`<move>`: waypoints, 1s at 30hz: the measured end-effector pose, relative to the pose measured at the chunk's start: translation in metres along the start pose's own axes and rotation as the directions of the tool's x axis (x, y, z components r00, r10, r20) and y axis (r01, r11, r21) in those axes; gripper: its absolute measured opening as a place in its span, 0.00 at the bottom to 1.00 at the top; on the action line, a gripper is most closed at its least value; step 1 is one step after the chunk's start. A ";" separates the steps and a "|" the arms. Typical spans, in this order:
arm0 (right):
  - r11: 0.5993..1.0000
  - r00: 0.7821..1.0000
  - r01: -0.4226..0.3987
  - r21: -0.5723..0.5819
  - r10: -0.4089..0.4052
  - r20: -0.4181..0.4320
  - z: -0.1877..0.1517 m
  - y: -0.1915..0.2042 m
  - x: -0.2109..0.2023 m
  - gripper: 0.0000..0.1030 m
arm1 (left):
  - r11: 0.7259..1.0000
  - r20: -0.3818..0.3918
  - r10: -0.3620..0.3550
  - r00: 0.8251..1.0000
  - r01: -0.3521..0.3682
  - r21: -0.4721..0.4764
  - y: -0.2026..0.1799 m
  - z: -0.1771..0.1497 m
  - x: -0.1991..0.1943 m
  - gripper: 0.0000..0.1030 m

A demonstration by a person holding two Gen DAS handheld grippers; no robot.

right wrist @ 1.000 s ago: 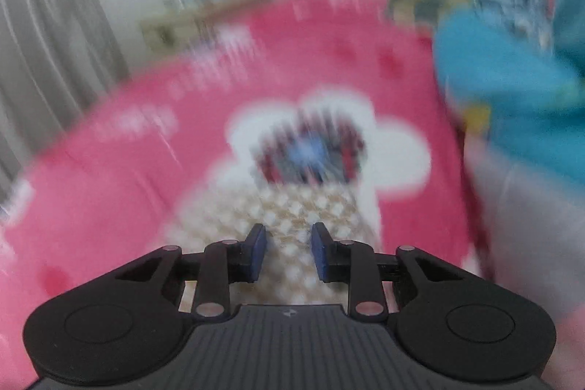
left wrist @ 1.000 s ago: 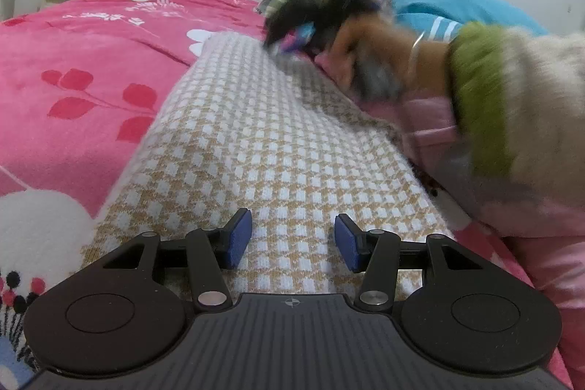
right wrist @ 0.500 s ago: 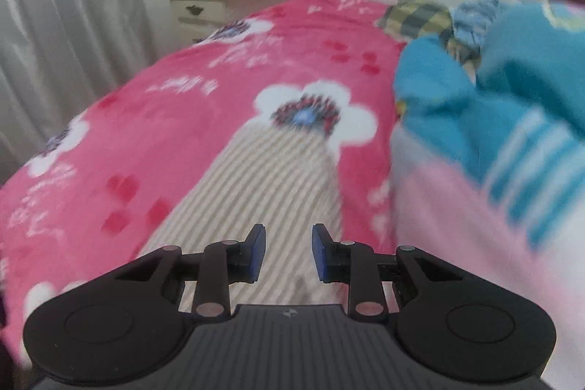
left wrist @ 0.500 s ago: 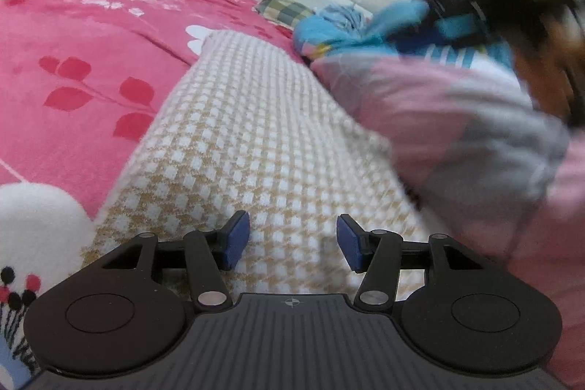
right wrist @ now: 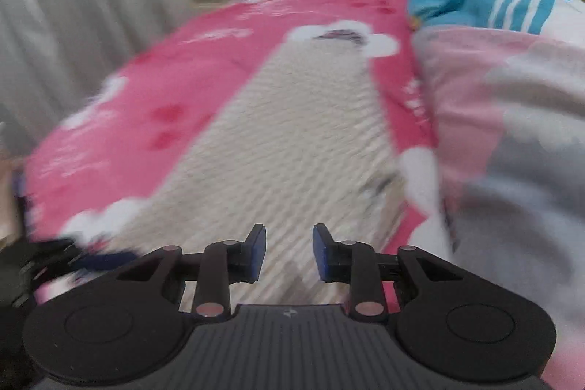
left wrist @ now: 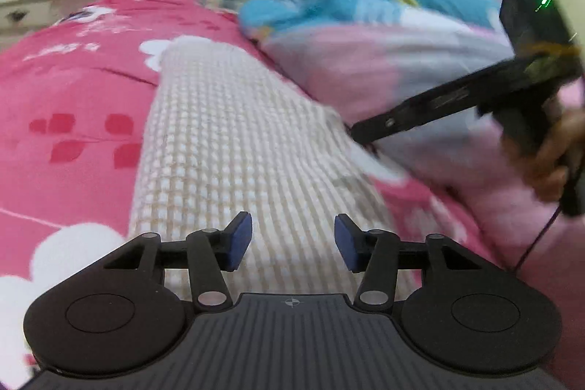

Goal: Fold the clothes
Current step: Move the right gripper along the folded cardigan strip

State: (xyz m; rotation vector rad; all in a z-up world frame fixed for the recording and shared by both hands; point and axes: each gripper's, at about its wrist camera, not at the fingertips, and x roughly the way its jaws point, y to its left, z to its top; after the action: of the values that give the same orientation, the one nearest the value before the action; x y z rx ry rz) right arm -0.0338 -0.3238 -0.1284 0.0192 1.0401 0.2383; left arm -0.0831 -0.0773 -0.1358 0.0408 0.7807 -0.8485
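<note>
My left gripper [left wrist: 289,240] is matte black: two round discs flank a ribbed grey plate stamped with a small cross mark, silver pivot screws dot the linkage arms, and the finger pads [left wrist: 239,240] are blue. The right gripper [right wrist: 287,253] matches it. From the left wrist view its black body carries a green light and a thin dark cable.

The left gripper [left wrist: 289,240] hovers low over a long cream-and-tan checked garment [left wrist: 234,148], jaws apart with nothing between them. The garment runs toward 12 o'clock across the pink bed [left wrist: 73,90]. At 3 o'clock a hand [left wrist: 552,156] holds the right gripper [left wrist: 369,130], blurred, before a pink-and-blue clothes pile [left wrist: 384,50].
</note>
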 end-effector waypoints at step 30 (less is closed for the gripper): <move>0.976 0.956 -0.179 0.128 0.141 0.259 0.139 -0.074 0.009 0.80 | 0.982 0.117 0.171 0.978 -0.160 -0.101 0.050 0.072 0.066 0.51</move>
State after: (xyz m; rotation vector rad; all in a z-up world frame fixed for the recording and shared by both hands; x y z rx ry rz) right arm 0.1036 -0.3810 -0.0747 0.2649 0.8045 0.2965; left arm 0.0209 -0.1105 -0.1384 -0.0273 0.6872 -0.6502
